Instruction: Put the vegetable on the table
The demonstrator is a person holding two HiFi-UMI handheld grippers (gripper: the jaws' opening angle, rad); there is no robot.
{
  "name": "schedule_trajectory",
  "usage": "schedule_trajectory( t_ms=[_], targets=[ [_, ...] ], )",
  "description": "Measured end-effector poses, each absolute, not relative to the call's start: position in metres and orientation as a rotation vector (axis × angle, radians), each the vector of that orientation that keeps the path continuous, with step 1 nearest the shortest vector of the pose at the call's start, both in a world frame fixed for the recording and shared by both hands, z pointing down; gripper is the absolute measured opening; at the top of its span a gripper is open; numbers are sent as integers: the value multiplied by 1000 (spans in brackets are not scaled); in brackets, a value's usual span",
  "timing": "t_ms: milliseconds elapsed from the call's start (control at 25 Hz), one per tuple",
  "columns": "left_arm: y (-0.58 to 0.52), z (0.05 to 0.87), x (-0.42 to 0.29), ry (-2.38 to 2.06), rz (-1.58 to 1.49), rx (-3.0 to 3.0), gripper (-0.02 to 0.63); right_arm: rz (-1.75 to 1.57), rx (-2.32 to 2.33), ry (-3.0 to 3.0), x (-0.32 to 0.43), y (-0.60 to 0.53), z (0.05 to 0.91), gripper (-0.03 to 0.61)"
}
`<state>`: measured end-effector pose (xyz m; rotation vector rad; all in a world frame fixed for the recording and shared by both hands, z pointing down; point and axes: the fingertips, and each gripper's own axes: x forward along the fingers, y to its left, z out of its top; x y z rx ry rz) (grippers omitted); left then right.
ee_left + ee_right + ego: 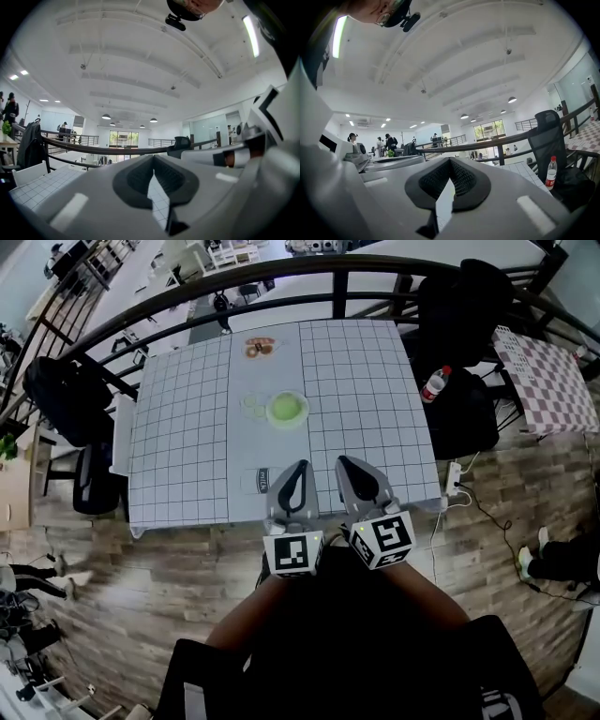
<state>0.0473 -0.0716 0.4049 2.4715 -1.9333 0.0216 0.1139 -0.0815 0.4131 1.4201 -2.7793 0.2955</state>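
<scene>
We count a left gripper [301, 465] and a right gripper [343, 461], each closed on nothing, with one green bowl [287, 409], perhaps vegetable-filled, well beyond them on the surface [178, 427].

A bowl [287, 409] is sitting mid-tabletop [178, 427], a plate [260, 347] lying beyond it near the far edge. A bottle [434, 384] is resting off the right side. The left gripper [300, 467] and right gripper [344, 463] are hovering side by side over the near edge.
</scene>
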Motion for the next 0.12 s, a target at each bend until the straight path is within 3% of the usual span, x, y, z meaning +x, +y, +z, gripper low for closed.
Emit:
schedule_trajectory(
  t_ms=[120],
  targets=[
    [-66,413,54,-1936,35,2466,8,286,1417,-2789,119,-76,412,-3]
  ],
)
